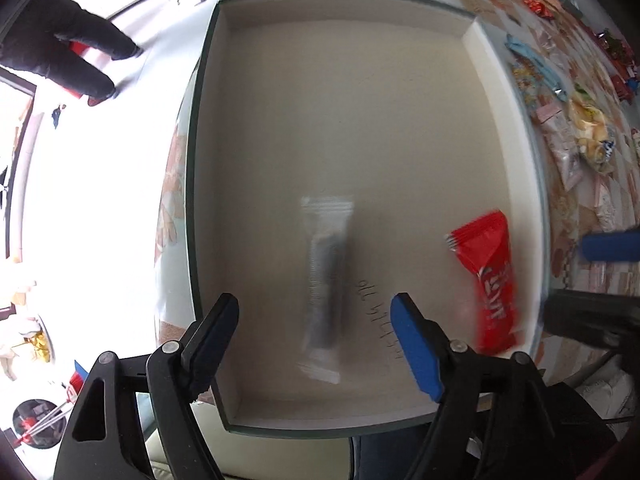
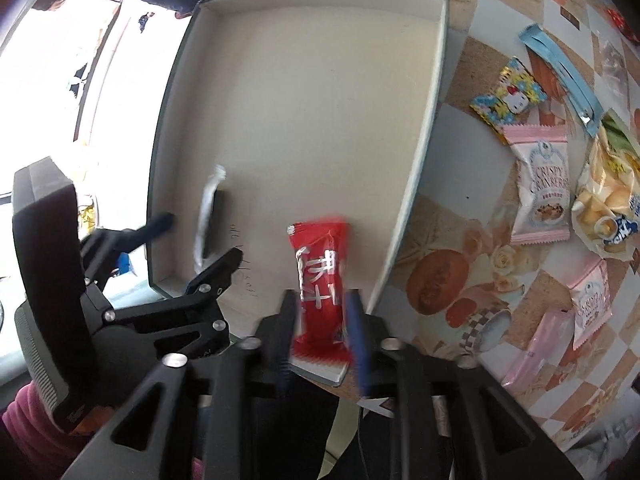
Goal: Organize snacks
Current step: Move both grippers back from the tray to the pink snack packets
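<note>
Left gripper jaws apart over silver packet in box. Right gripper jaws straddling red snack, contact unclear through blur.

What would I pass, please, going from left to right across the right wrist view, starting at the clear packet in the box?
Clear packet → red packet → right wall of the box → pink cranberry packet → yellow snack bag.
</note>
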`<state>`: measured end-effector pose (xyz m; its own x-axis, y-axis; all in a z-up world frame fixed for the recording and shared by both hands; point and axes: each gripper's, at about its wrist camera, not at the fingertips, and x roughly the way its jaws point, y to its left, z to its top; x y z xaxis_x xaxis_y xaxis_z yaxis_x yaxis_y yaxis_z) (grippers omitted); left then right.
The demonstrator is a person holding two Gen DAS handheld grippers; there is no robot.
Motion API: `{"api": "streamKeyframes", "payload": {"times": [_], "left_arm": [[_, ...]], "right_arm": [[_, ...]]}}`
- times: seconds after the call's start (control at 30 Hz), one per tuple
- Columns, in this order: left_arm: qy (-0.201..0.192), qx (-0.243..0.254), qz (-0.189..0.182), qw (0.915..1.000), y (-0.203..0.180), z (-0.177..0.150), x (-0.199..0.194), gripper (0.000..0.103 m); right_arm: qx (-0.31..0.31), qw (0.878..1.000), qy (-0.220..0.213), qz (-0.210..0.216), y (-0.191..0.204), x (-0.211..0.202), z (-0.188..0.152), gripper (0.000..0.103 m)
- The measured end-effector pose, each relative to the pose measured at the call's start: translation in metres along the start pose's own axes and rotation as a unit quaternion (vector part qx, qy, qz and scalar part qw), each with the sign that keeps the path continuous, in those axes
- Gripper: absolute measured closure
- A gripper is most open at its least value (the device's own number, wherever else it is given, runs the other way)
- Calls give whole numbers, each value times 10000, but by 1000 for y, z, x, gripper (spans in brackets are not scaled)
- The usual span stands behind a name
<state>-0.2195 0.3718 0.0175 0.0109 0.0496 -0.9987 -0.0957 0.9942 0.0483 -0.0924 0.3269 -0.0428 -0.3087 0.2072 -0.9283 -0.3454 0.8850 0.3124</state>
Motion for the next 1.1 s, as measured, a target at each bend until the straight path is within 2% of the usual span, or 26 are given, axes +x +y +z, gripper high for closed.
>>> {"api": "streamKeyframes", "payload": {"times": [0.03, 0.07, 0.17, 0.27, 0.33, 0.57, 0.67, 0.8, 0.9, 1.0, 1.1], "left_arm": [[57, -13, 48, 10000, 2, 0, 3, 22], [75, -10, 90, 9999, 2, 3, 6, 22], [20, 111, 312, 9994, 2, 3, 7, 21], [77, 187, 300, 9993, 1, 9, 7, 21], [102, 157, 152, 9997, 1, 9, 1, 21], [-105, 315, -84, 9994, -13, 3, -27, 21], [-185, 462, -143, 9987, -28, 2, -39, 21], [-301, 677, -225, 9970, -48, 3, -54, 21], [-347, 858, -324, 9952, -64, 7, -62, 21], [-378, 1032, -476, 9928, -76, 12, -65, 21], [-333, 1190, -666, 9901, -98, 22, -67, 21]], "right_arm": [[44, 10000, -41, -30, -1, 0, 1, 27], [73, 9999, -93, -55, -4, -2, 1, 21], [179, 9997, -133, -99, -11, -4, -4, 20], [346, 9992, -127, -152, -23, -4, -7, 19], [495, 9985, -124, -175, -34, -4, -13, 0], [1422, 9890, -354, -180, -92, -12, -44, 0], [2182, 9750, -416, -105, -127, -12, -65, 0], [3224, 9461, -307, -13, -175, -3, -97, 0], [3782, 9255, -196, 116, -198, 4, -120, 0], [4098, 9118, -82, 240, -209, 16, -137, 0], [4167, 9084, -12, 342, -209, 27, -149, 0]]}}
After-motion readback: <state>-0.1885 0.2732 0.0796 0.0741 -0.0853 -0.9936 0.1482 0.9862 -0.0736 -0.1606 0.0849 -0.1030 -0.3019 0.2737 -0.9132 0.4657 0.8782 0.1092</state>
